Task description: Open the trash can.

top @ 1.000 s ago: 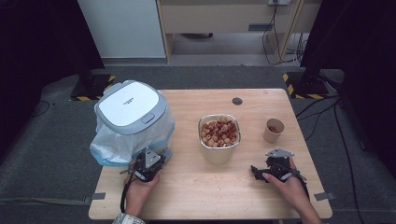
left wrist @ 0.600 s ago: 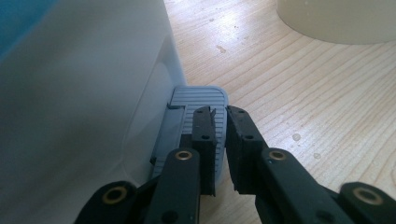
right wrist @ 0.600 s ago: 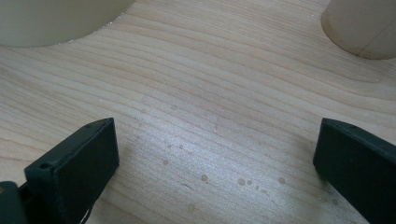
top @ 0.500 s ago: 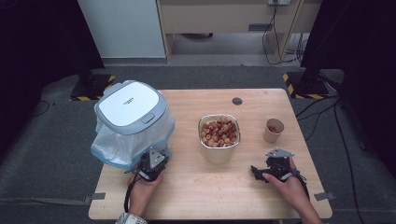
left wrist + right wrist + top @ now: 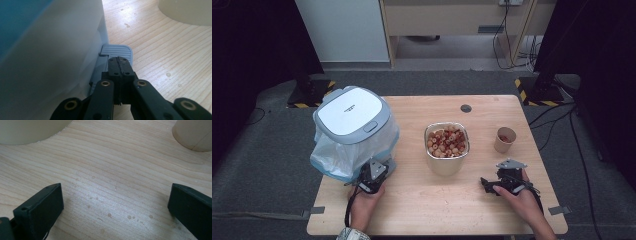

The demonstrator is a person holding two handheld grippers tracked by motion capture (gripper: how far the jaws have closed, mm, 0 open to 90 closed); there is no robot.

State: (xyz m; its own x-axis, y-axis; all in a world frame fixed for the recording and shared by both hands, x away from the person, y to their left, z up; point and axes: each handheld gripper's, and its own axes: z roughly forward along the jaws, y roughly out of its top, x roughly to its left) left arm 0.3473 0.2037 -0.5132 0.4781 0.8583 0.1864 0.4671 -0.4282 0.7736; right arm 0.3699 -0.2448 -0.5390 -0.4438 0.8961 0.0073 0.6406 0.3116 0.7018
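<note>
Wooden tabletop [image 5: 412, 210]: my left tongs [image 5: 119, 62] have just closed, empty, tips over the white lidded bin's grey foot pedal [image 5: 117, 51]. My right tongs [image 5: 115, 202] rest wide open.

I see the table [image 5: 422, 210] from above; both gripper cameras skim it closely, sharing the bowl [image 5: 447, 145].

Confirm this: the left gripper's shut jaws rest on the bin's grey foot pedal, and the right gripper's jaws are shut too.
One part is wrong. The right gripper stands open over the bare table, jaws far apart, as the right gripper view shows. The left gripper is indeed shut, over the grey foot pedal of the bin.
</note>
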